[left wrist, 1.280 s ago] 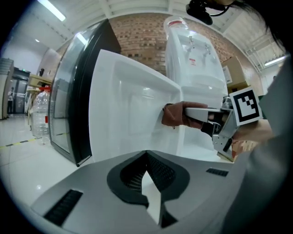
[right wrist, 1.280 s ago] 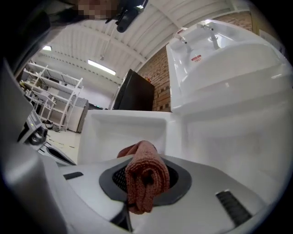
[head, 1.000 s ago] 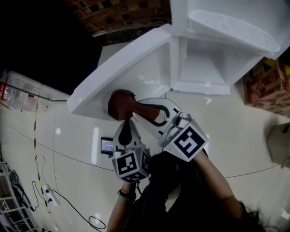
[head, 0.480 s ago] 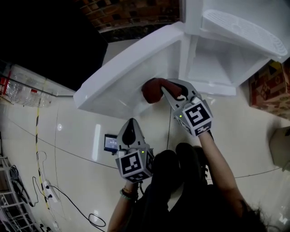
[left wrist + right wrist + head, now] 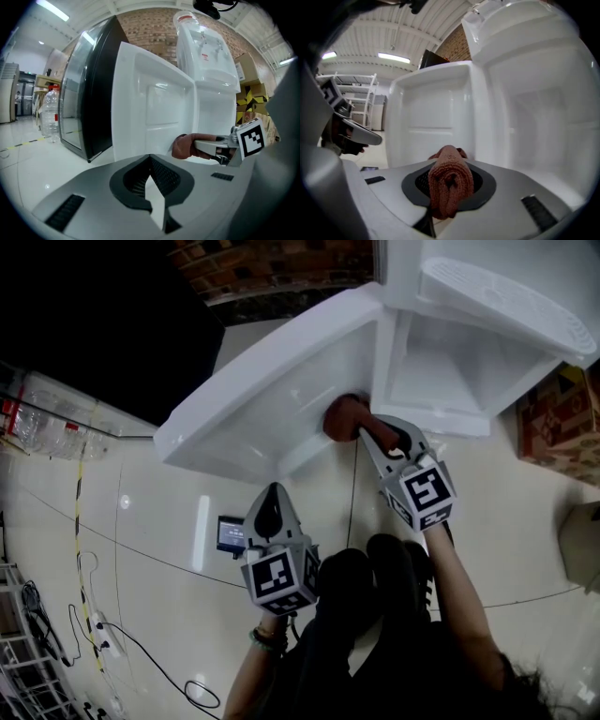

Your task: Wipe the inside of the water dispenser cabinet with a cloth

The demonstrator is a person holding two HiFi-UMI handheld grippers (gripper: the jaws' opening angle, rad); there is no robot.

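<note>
The white water dispenser cabinet (image 5: pixel 441 381) stands with its door (image 5: pixel 272 399) swung wide to the left. My right gripper (image 5: pixel 364 430) is shut on a bunched red-brown cloth (image 5: pixel 341 418). The cloth sits against the door's inner face, close to the hinge edge. In the right gripper view the cloth (image 5: pixel 449 185) bulges out between the jaws, with the door panel (image 5: pixel 429 117) straight ahead. My left gripper (image 5: pixel 271 493) hangs lower and nearer to me, shut and empty. From the left gripper view, the cloth (image 5: pixel 185 145) shows at the door's lower part.
A black glass-fronted appliance (image 5: pixel 86 93) stands left of the door, with water bottles (image 5: pixel 49 112) beyond it. A small screen device (image 5: pixel 230 535) and cables (image 5: pixel 94 643) lie on the glossy floor. Cardboard boxes (image 5: pixel 558 418) stand to the right.
My right gripper has carried the cloth up and to the right, from beside the left gripper to the door's inner face near the hinge. The left gripper has stayed low.
</note>
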